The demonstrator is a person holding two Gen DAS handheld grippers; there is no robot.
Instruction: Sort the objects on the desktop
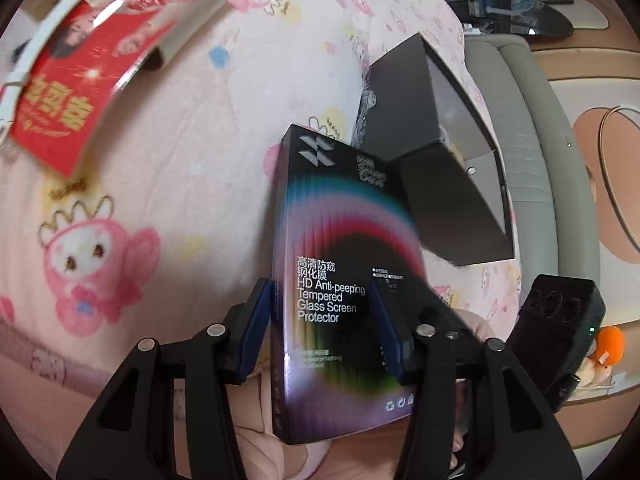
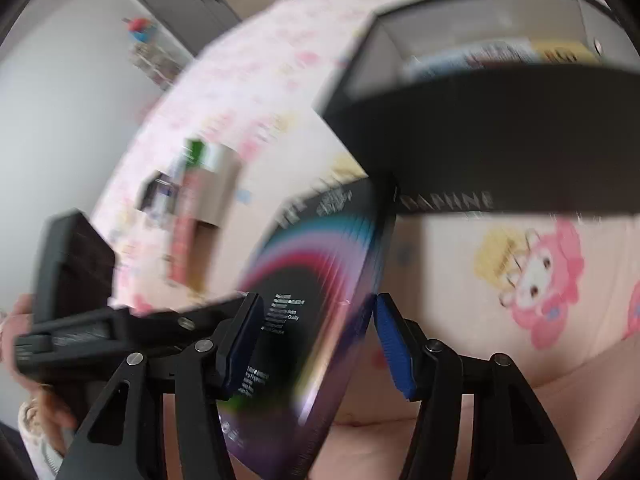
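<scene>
Both grippers carry the screen-protector box toward the storage box.

The left gripper (image 1: 326, 320) has its jaws clamped on the flat black rainbow-printed cardboard box (image 1: 344, 264), held above the pink cartoon-print table cover (image 1: 160, 152). The right gripper (image 2: 316, 340) has its jaws around it, contact unclear. It could twist free near the open black storage box (image 1: 452, 152).

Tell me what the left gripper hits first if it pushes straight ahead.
The left gripper, clamped on the screen protector box, would probably drive that box's far end into the open black box; depth is uncertain.

glossy screen protector box (image 1: 344, 264), matt black box (image 1: 444, 184), fleecy cloth (image 1: 168, 160)
</scene>
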